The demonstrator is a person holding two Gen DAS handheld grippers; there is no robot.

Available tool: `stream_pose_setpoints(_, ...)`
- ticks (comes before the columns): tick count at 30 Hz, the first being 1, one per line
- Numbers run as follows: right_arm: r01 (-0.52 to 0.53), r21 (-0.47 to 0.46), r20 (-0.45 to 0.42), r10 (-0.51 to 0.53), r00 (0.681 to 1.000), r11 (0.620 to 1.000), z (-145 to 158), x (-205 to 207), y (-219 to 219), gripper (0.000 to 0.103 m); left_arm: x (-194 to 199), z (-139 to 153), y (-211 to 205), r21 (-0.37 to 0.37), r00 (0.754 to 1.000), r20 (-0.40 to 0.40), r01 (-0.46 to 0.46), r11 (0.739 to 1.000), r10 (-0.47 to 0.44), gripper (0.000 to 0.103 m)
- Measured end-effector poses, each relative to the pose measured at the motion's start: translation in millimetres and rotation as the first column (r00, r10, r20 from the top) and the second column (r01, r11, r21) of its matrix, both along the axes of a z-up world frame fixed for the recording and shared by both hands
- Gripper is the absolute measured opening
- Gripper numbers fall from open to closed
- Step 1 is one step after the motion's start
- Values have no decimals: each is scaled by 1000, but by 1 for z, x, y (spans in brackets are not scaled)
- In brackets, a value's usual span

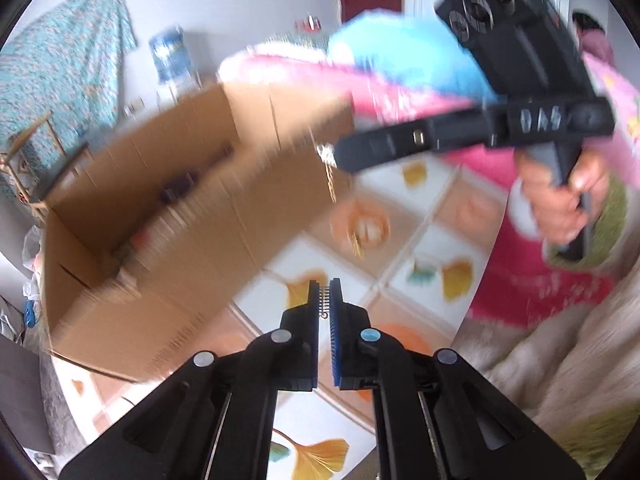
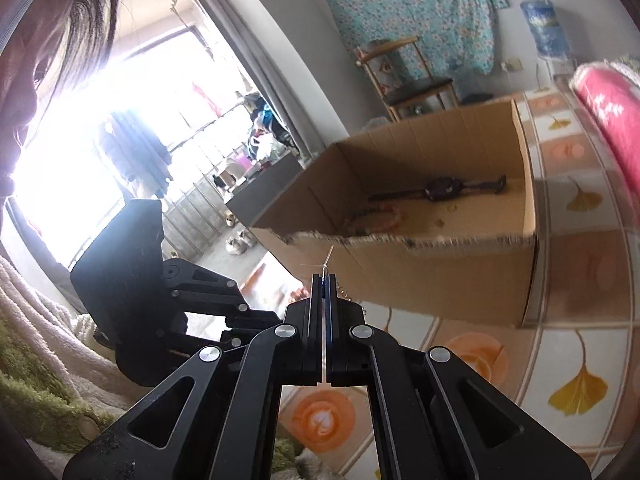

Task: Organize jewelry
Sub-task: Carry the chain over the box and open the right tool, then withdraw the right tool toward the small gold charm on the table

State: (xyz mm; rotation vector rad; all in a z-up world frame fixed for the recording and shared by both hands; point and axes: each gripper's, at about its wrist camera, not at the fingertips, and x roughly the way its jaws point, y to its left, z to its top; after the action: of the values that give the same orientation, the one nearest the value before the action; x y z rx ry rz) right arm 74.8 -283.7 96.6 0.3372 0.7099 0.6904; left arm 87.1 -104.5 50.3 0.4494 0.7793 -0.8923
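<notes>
An open cardboard box (image 1: 168, 216) (image 2: 440, 216) stands on the patterned table. Inside it lie a dark wristwatch (image 2: 440, 189) and an orange bracelet-like piece (image 2: 382, 216). My left gripper (image 1: 325, 288) is shut on a small silver coil-shaped jewelry piece (image 1: 325, 298) just right of the box's near corner. My right gripper (image 2: 325, 278) is shut on a thin gold chain (image 1: 332, 184) (image 2: 344, 292), whose small silver end (image 2: 327, 259) sticks out past the tips, just in front of the box's near wall. In the left wrist view the right gripper (image 1: 340, 156) hangs over the box's right edge.
The tablecloth (image 2: 580, 388) has ginkgo-leaf and orange-circle tiles. A pink and blue bundle (image 1: 360, 68) lies behind the box. A furry beige and green cloth (image 1: 560, 352) borders the table. A wooden chair (image 2: 412, 76) and water bottle (image 2: 544, 28) stand beyond.
</notes>
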Motion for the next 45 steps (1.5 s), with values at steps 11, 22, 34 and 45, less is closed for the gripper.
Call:
stream_pose_setpoints(11,-25,-101,103,36,994,995,50,79,-1,0,77,64,10,-177,990,10,-135,975,139,4)
stream_pose_setpoints(22,-82,-326,-161,31,987,942,1,157,6,0,191,2,-10,31,876,-418,-249,968,239,5)
stream_pose_setpoints(34,-70,-371,-170,6,985,926,-2,175,2,3,220,-22,-2,85,801,-509,-319,944,316,20)
stream_pose_setpoints(45,42,-341,-10,-48,999,939,41,139,-18,9,189,32,27,-61,894,-327,-345,937,308,28)
